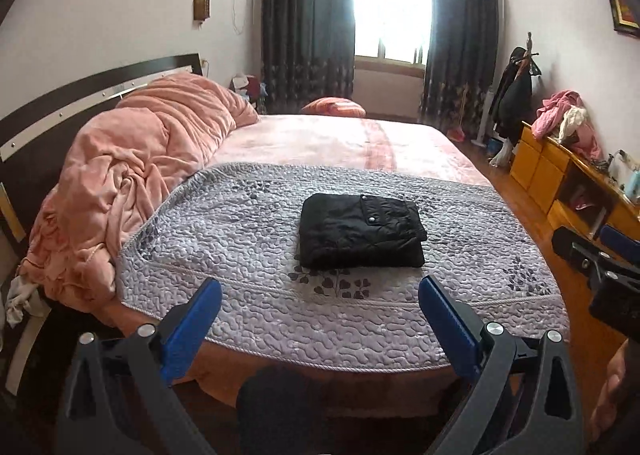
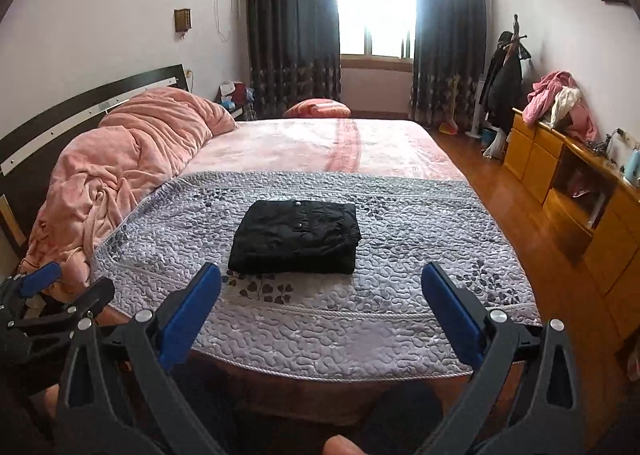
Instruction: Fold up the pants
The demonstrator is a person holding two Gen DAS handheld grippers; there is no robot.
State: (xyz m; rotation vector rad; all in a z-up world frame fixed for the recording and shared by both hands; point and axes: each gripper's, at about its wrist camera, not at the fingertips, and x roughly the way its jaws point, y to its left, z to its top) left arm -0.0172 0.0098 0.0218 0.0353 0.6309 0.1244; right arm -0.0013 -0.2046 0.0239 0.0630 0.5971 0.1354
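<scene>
Black pants (image 1: pixel 360 233) (image 2: pixel 296 237) lie folded into a compact rectangle on the grey quilted cover (image 1: pixel 248 239) (image 2: pixel 400 231) at the foot of the bed. My left gripper (image 1: pixel 320 287) hangs open above the bed's near edge, well short of the pants, nothing between its blue fingers (image 1: pixel 192 319). My right gripper (image 2: pixel 320 275) is likewise open and empty, held back from the pants. The right gripper (image 1: pixel 600 267) shows at the right edge of the left wrist view. The left gripper (image 2: pixel 44 295) shows at the left edge of the right wrist view.
A rumpled pink duvet (image 1: pixel 136 175) (image 2: pixel 116 159) is heaped on the left by the dark headboard (image 1: pixel 80 95). A pink sheet (image 1: pixel 340 139) covers the far half of the bed. A wooden dresser (image 2: pixel 568 191) with clothes on it lines the right wall across a wooden floor (image 2: pixel 500 183).
</scene>
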